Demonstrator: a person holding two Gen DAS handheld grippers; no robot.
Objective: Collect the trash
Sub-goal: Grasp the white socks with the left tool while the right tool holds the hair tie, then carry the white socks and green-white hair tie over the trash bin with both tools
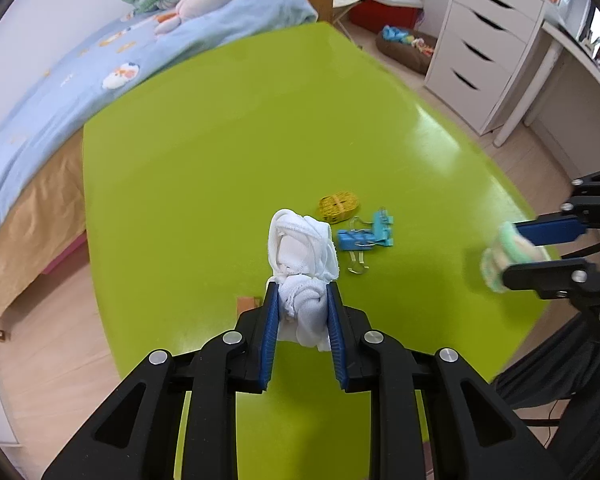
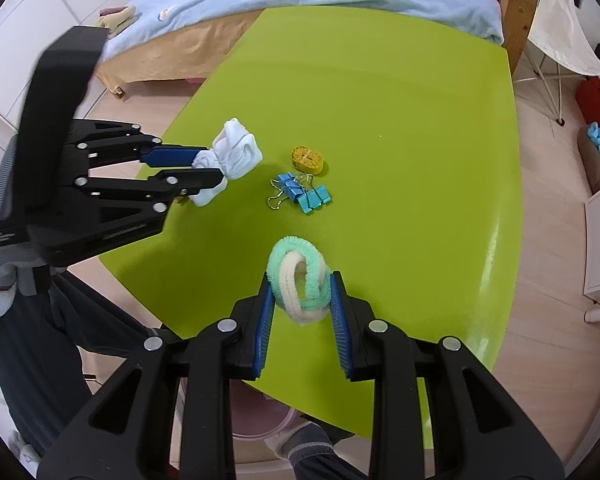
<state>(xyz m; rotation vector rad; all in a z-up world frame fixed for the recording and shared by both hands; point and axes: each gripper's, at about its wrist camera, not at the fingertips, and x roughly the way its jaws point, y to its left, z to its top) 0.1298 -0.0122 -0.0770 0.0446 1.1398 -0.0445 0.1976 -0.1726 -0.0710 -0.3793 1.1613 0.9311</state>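
My left gripper (image 1: 302,294) is shut on a crumpled white cloth (image 1: 302,248) and holds it above the green table (image 1: 240,128); it also shows in the right wrist view (image 2: 208,170) with the white cloth (image 2: 238,152). My right gripper (image 2: 302,284) is shut on a fuzzy mint and cream twisted ring (image 2: 300,276), held over the table's near edge. The right gripper (image 1: 512,250) and the ring (image 1: 500,256) show at the right of the left wrist view.
A pile of blue binder clips (image 1: 366,236) (image 2: 302,194) and a yellow coiled tape (image 1: 339,206) (image 2: 308,159) lie on the table (image 2: 380,100). A bed (image 1: 60,112) stands beyond, white drawers (image 1: 488,40) at the right. A pink bin (image 2: 260,420) sits below the table edge.
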